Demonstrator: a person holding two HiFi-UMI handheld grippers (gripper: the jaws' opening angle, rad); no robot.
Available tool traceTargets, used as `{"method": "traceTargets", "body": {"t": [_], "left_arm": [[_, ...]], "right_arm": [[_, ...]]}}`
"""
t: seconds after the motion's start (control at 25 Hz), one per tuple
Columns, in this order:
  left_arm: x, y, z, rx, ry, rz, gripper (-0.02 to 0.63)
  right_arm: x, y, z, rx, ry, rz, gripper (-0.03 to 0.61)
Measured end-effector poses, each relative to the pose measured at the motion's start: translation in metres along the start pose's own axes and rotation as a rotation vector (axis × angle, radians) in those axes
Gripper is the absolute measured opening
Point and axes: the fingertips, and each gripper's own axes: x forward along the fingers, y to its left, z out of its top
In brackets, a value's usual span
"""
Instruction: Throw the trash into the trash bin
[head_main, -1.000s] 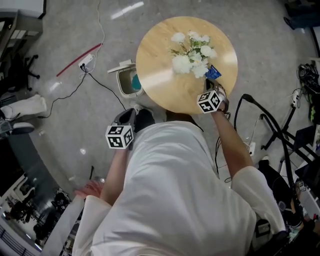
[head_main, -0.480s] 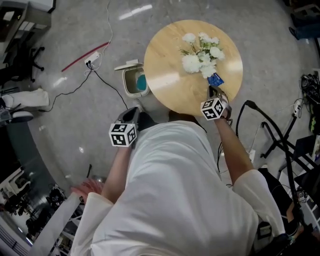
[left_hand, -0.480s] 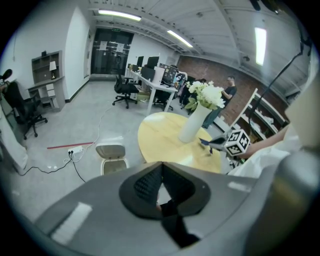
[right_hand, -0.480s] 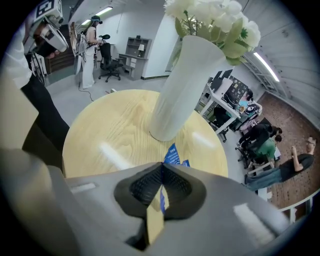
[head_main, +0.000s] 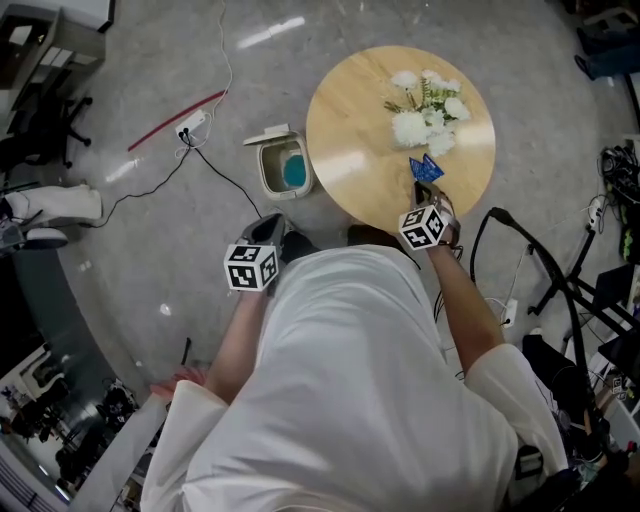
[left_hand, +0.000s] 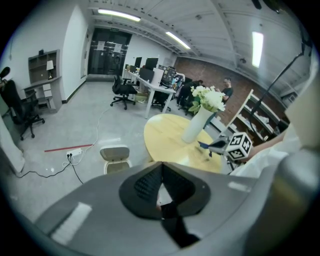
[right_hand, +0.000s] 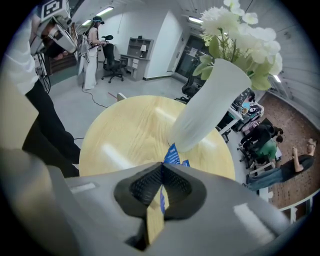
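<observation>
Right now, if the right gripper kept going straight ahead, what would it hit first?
Probably the white vase, standing just beyond the blue wrapper pinched in the right gripper. Since it tilts downward, it could meet the wooden table at the vase's foot first; depth is unclear.

Open-plan office, desks (left_hand: 161, 90), swivel chairs (left_hand: 122, 91), monitors (left_hand: 150, 63)
</observation>
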Motion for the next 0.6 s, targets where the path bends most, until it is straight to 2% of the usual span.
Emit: {"method": "traceTargets", "body": {"t": [0.6], "left_arm": [[-0.035,0.071,-0.001,-0.018,-0.025,-0.024,0.005]], "right_arm": [[-0.021,0.060,0.076,-0.030,-0.029,0.000,0.002]]}}
